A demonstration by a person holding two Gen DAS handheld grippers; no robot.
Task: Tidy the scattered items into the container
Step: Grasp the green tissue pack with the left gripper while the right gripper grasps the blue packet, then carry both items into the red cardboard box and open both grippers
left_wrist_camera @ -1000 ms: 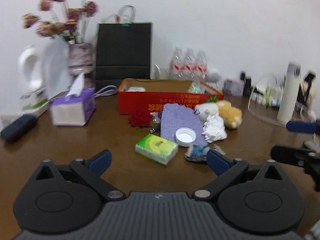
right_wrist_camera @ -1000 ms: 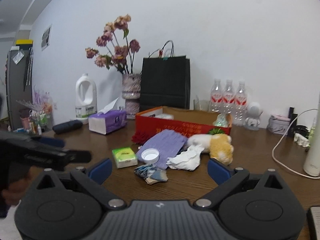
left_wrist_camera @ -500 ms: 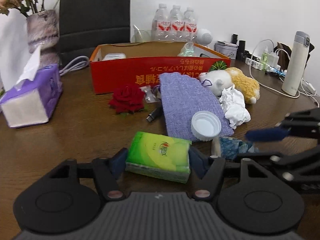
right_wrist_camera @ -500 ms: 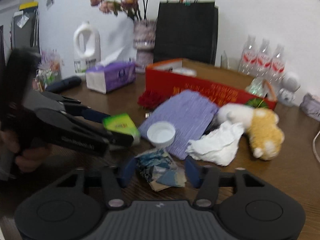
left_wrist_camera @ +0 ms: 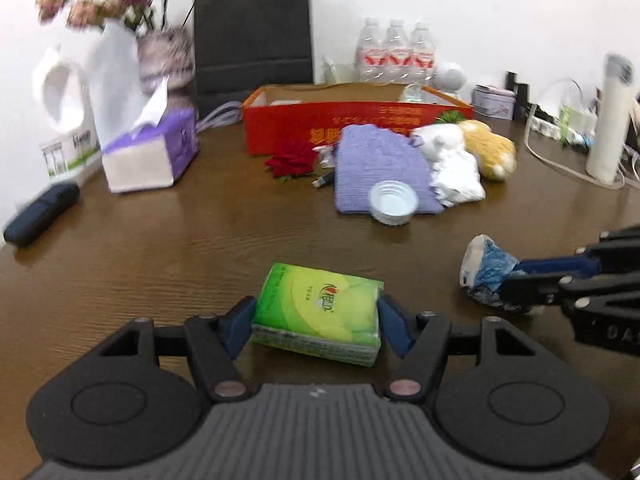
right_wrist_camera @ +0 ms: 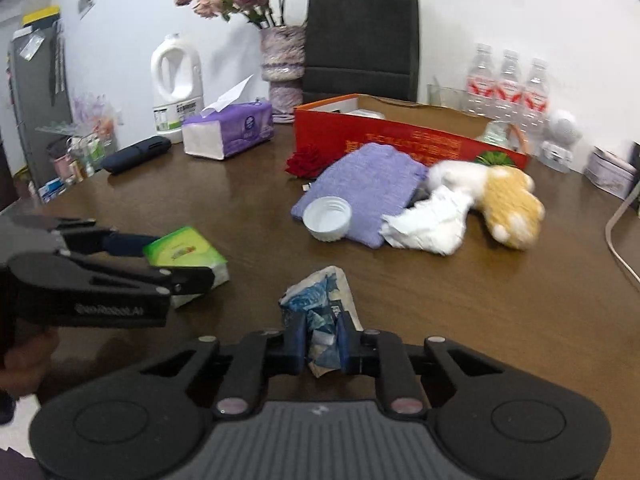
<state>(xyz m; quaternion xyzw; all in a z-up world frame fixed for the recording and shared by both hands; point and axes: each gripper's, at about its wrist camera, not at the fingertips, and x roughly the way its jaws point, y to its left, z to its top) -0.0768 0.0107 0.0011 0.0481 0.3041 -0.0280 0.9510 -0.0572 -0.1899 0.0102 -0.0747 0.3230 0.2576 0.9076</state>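
My left gripper (left_wrist_camera: 316,320) is shut on a green tissue pack (left_wrist_camera: 320,308) and holds it above the table, near me. My right gripper (right_wrist_camera: 322,340) is shut on a crumpled blue and white wrapper (right_wrist_camera: 320,300), also lifted. The red cardboard box (left_wrist_camera: 356,120) stands open at the back. In front of it lie a purple cloth pouch (left_wrist_camera: 376,168), a white bottle cap (left_wrist_camera: 394,202), a red rose (left_wrist_camera: 292,162), crumpled white tissue (left_wrist_camera: 456,176) and a white and yellow plush toy (left_wrist_camera: 484,144).
A purple tissue box (left_wrist_camera: 148,152), white jug (left_wrist_camera: 64,96), flower vase (left_wrist_camera: 164,56) and black case (left_wrist_camera: 42,214) stand at left. A black bag (left_wrist_camera: 252,28) and water bottles (left_wrist_camera: 394,54) stand behind the box. A white flask (left_wrist_camera: 608,120) and cables are at right.
Both grippers closed on their items and pulled back toward me, lifting the green tissue pack and the blue wrapper away from the pile.
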